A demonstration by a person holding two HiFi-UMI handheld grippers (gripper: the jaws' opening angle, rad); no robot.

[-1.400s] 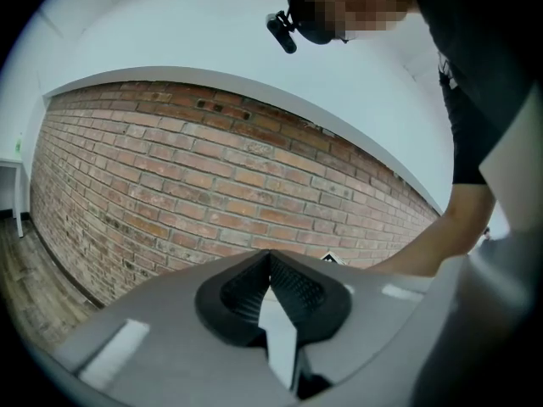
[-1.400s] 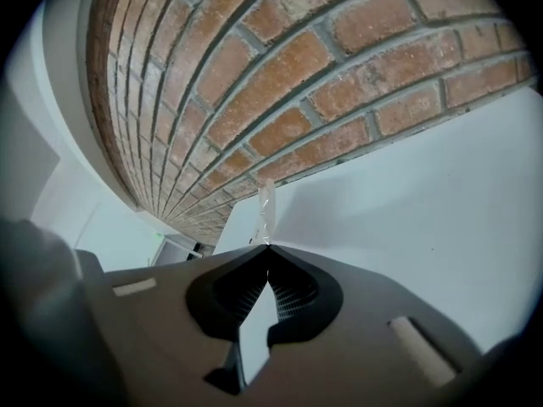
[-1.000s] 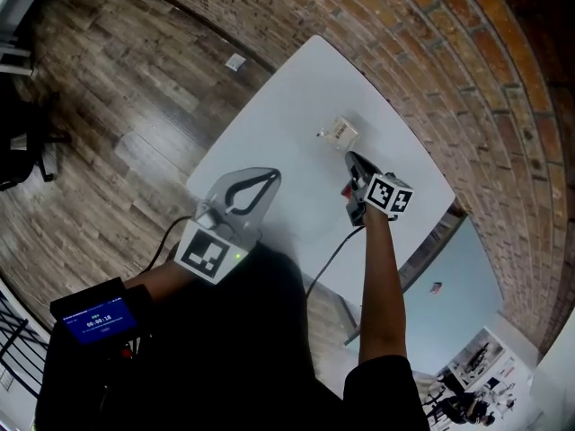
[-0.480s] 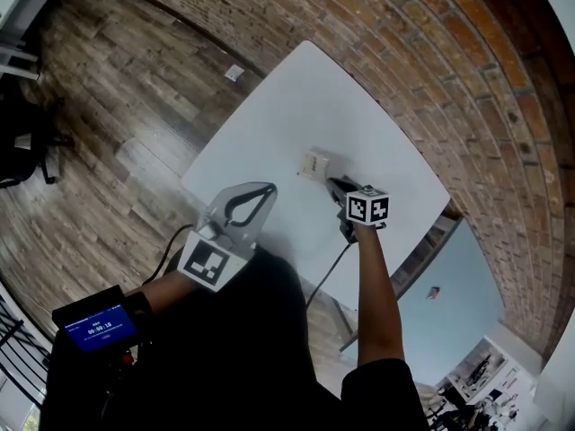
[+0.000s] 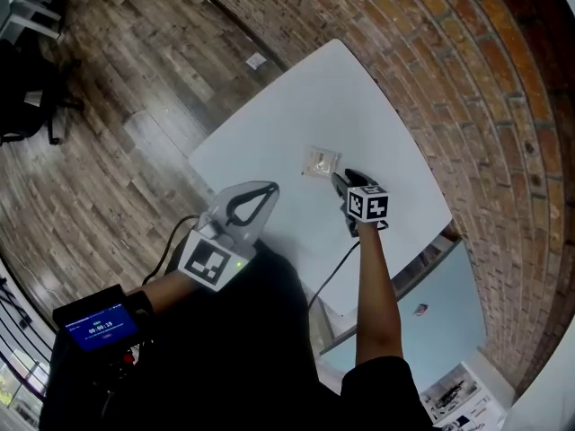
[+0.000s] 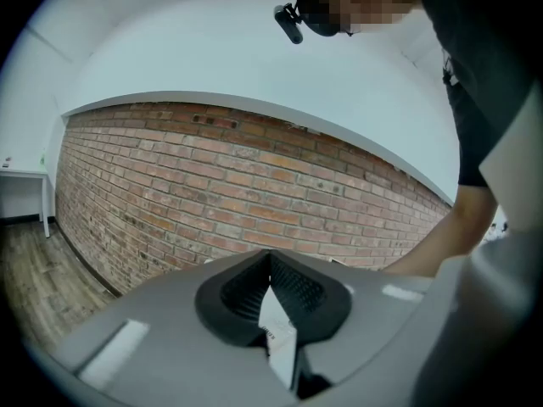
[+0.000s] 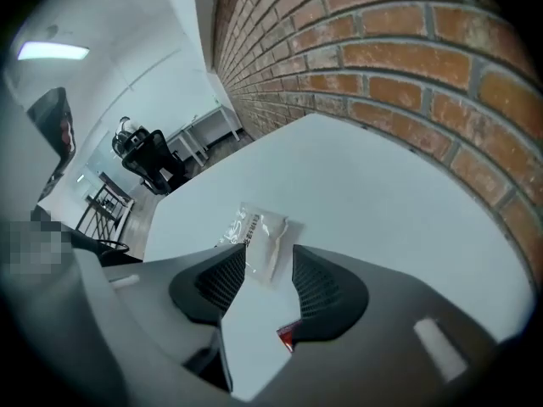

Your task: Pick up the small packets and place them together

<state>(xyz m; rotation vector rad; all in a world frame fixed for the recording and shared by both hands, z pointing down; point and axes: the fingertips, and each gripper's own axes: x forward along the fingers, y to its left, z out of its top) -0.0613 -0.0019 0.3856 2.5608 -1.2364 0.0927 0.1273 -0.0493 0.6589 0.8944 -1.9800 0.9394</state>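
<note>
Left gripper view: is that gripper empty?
No, the left gripper is shut on a small white packet, which is pinched between its pads.

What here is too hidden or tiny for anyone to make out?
- Print on the pinched packet: too small, left gripper view.
- That packet, head view: hidden inside the left gripper.
- Table packet: too small in head view to count as one or several.

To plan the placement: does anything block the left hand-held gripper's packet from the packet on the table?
Only bare table lies between. The right hand-held gripper, jaws just opened and gripping nothing, stands at the lying packet's near edge.
</note>
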